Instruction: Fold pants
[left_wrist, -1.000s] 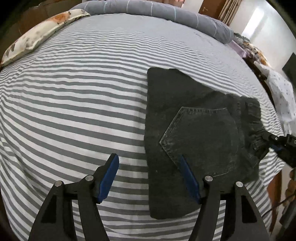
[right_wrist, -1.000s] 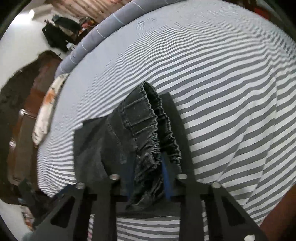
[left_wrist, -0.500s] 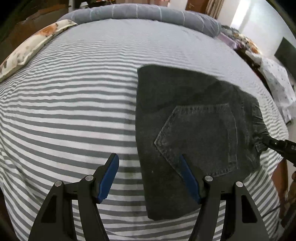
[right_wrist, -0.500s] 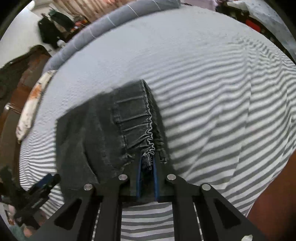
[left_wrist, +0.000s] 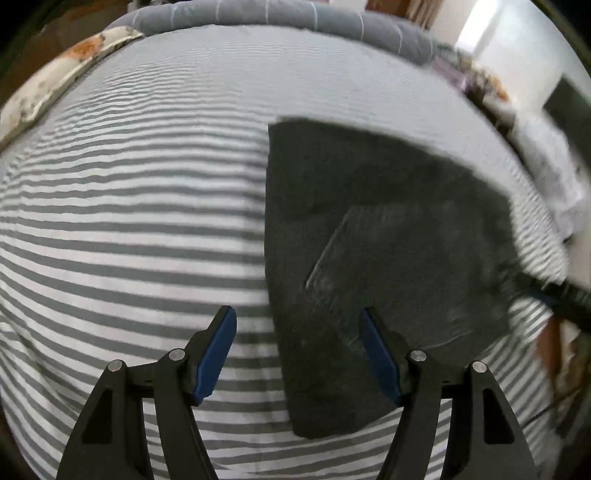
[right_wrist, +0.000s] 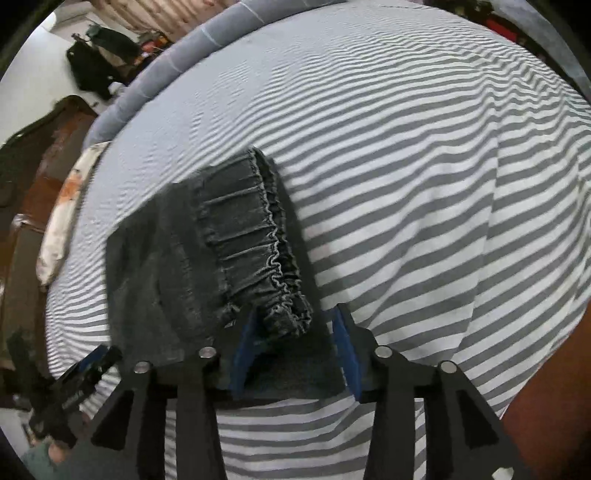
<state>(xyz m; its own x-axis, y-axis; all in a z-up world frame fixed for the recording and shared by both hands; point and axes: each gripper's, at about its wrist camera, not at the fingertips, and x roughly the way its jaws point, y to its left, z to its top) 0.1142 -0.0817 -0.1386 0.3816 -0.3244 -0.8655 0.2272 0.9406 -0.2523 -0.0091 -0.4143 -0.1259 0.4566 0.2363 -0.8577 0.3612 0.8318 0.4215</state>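
At lower centre of the right view, my right gripper (right_wrist: 297, 345) has just been opening; the pants (right_wrist: 221, 258) waistband lies between its jaws, released (folded on the striped bed (right_wrist: 406, 184)). My left gripper (left_wrist: 297, 354) is open, straddling the pants' left edge.
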